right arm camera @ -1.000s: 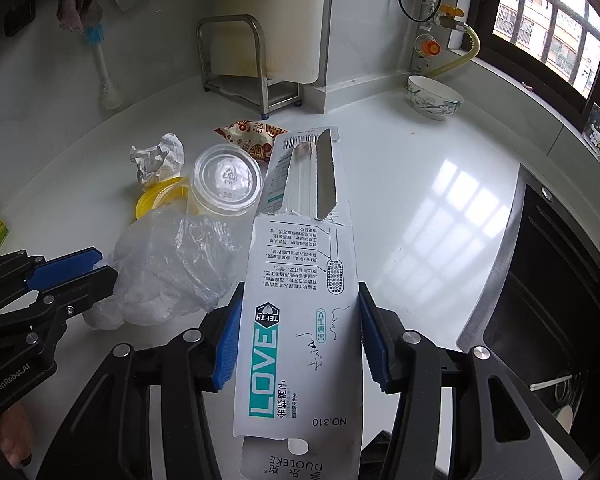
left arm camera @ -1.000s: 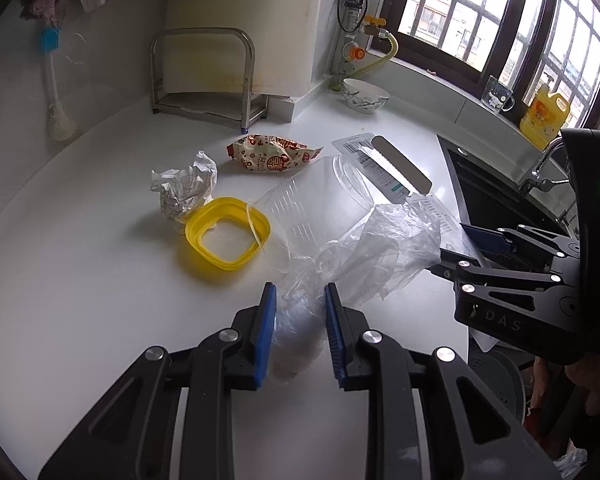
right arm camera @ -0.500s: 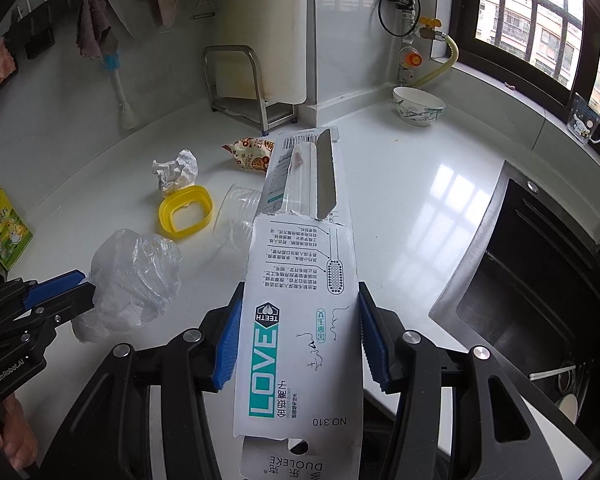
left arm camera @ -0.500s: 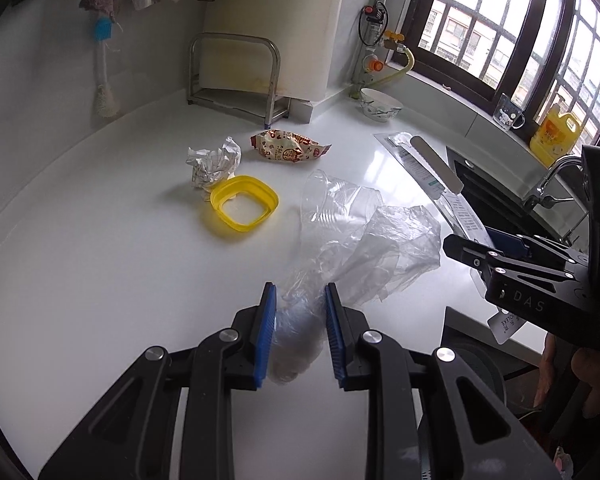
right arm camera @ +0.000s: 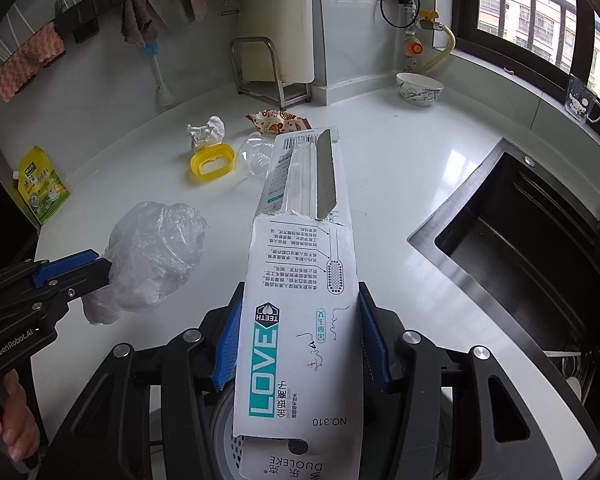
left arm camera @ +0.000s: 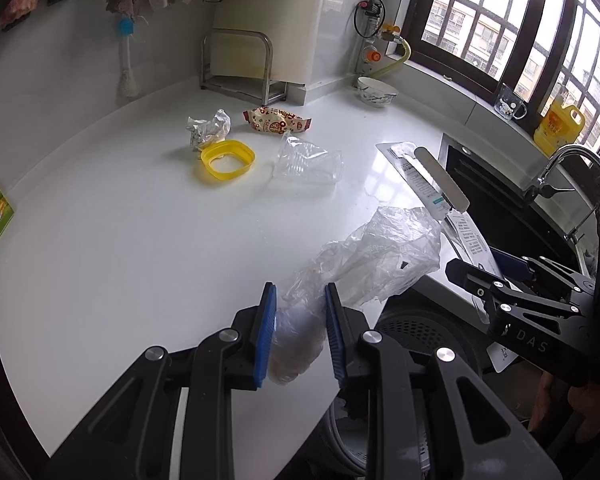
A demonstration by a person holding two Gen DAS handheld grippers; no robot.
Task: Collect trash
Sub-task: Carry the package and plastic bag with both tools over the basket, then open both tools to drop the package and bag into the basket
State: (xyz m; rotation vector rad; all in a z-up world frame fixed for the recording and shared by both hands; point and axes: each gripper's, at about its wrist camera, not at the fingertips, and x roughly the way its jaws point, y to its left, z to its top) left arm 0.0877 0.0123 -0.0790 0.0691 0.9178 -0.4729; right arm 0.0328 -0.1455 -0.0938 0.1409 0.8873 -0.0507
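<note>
White counter [left arm camera: 100, 240]: left gripper [left arm camera: 300, 328] fingers clamp plastic bag [left arm camera: 380, 256]; right gripper [right arm camera: 300, 340] fingers apparently grip toothbrush card [right arm camera: 300, 280].

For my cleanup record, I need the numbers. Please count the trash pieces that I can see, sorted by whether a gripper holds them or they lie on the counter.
Held in a gripper: 2 (plastic bag, toothbrush package)
Lying on the counter: 4 (crumpled paper, yellow ring lid, clear plastic cup, snack wrapper)
Total: 6
</note>
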